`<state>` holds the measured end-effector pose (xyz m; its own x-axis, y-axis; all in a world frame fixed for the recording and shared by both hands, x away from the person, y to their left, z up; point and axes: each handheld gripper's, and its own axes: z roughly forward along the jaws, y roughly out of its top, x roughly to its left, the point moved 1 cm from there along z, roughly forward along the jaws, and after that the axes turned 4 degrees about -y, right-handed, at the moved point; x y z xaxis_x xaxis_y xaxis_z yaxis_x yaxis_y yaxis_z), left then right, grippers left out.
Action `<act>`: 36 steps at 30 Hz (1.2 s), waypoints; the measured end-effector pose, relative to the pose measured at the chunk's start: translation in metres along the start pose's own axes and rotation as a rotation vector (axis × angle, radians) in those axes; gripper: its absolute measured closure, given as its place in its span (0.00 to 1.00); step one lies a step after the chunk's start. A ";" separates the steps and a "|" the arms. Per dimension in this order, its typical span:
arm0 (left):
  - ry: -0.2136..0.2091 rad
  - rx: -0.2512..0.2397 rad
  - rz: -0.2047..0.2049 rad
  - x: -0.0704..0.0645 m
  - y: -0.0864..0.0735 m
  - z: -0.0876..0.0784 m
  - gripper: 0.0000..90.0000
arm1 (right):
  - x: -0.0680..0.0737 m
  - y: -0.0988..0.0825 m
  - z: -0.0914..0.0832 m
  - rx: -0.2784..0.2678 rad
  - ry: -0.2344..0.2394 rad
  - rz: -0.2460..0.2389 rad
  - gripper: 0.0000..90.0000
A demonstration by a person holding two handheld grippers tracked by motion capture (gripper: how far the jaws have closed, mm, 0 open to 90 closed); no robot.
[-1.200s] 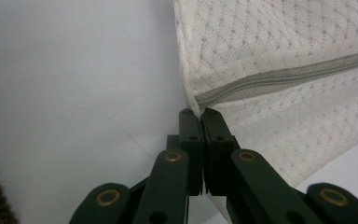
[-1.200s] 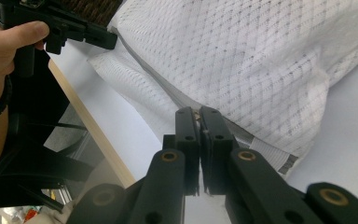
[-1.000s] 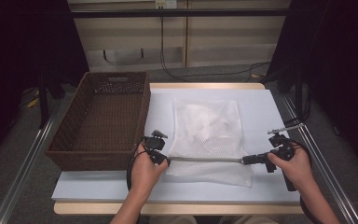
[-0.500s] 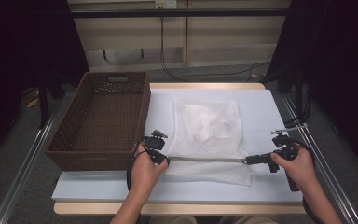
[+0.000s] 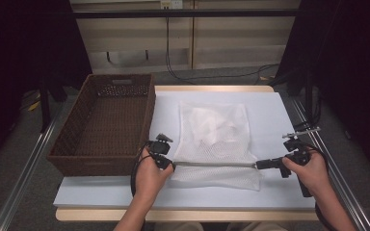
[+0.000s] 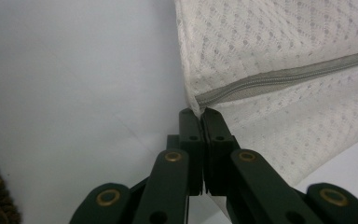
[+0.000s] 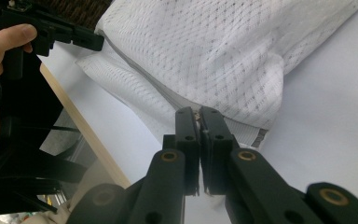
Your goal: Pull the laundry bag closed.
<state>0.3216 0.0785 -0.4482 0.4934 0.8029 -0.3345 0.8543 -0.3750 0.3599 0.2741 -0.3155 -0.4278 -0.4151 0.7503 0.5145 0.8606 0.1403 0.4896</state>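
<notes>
A white mesh bag (image 5: 212, 134) lies flat on the white table (image 5: 270, 110), with something white inside it. Its grey zipper (image 5: 217, 164) runs across the near side and looks pulled taut between my grippers. My left gripper (image 5: 170, 166) is shut on the bag's left edge, right at the zipper's end (image 6: 242, 91); its jaw tips (image 6: 199, 112) pinch the fabric. My right gripper (image 5: 260, 164) is shut on the zipper's right end, where a small metal piece sits between the tips (image 7: 196, 112). The right gripper view looks along the bag (image 7: 205, 46) to my left gripper (image 7: 91, 41).
A brown wicker basket (image 5: 99, 166) stands empty on the left, touching the table's left side. Metal rails (image 5: 24, 173) run along both sides of the table. Shelving and cables stand behind the far edge. The wooden front edge (image 5: 188, 215) is close to my hands.
</notes>
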 end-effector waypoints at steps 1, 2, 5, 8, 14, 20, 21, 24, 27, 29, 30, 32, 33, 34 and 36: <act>0.000 -0.002 0.000 0.000 0.000 0.000 0.98 | 0.000 0.000 0.000 -0.002 0.000 0.000 0.97; -0.002 -0.001 -0.001 0.000 0.000 0.000 0.98 | 0.000 0.000 -0.001 -0.001 0.000 0.000 0.97; -0.001 -0.004 -0.003 0.000 0.000 -0.001 0.98 | -0.001 0.000 -0.002 -0.002 -0.016 -0.009 0.97; -0.001 -0.002 0.001 0.001 0.000 -0.001 0.98 | -0.002 0.000 -0.003 -0.009 -0.013 0.002 0.97; -0.011 0.001 -0.010 0.001 0.000 -0.002 0.98 | -0.003 0.000 -0.005 -0.014 -0.021 -0.003 0.97; -0.009 0.004 -0.011 0.001 0.000 -0.002 0.98 | -0.004 -0.001 -0.003 -0.007 -0.033 -0.003 0.97; -0.010 0.002 -0.014 0.001 0.000 -0.002 0.98 | -0.004 0.000 -0.003 -0.009 -0.033 0.000 0.97; -0.002 0.006 -0.010 0.002 0.000 -0.003 0.98 | -0.004 -0.001 -0.004 -0.006 -0.041 0.000 0.97; -0.007 0.007 -0.012 0.002 0.000 -0.003 0.98 | -0.005 -0.001 -0.004 -0.009 -0.039 0.004 0.97; -0.007 0.005 -0.015 0.002 0.000 -0.003 0.98 | -0.005 -0.001 -0.004 -0.007 -0.040 0.005 0.97; -0.007 0.004 -0.015 0.001 0.000 -0.003 0.98 | -0.005 -0.001 -0.004 -0.003 -0.042 0.012 0.97; -0.009 0.006 -0.016 0.001 0.000 -0.003 0.98 | -0.005 -0.001 -0.004 -0.003 -0.046 0.011 0.97; -0.006 0.006 -0.015 0.000 0.000 -0.003 0.98 | -0.005 -0.001 -0.004 -0.001 -0.048 0.012 0.97; 0.002 0.007 -0.010 0.000 0.000 -0.003 0.98 | -0.006 -0.001 -0.004 0.000 -0.050 0.011 0.97; 0.007 0.007 -0.014 0.000 0.000 -0.003 0.99 | -0.006 -0.001 -0.004 0.002 -0.065 0.008 0.97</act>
<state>0.3211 0.0803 -0.4455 0.4799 0.8113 -0.3339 0.8624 -0.3664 0.3492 0.2742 -0.3228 -0.4286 -0.3880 0.7917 0.4718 0.8645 0.1351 0.4842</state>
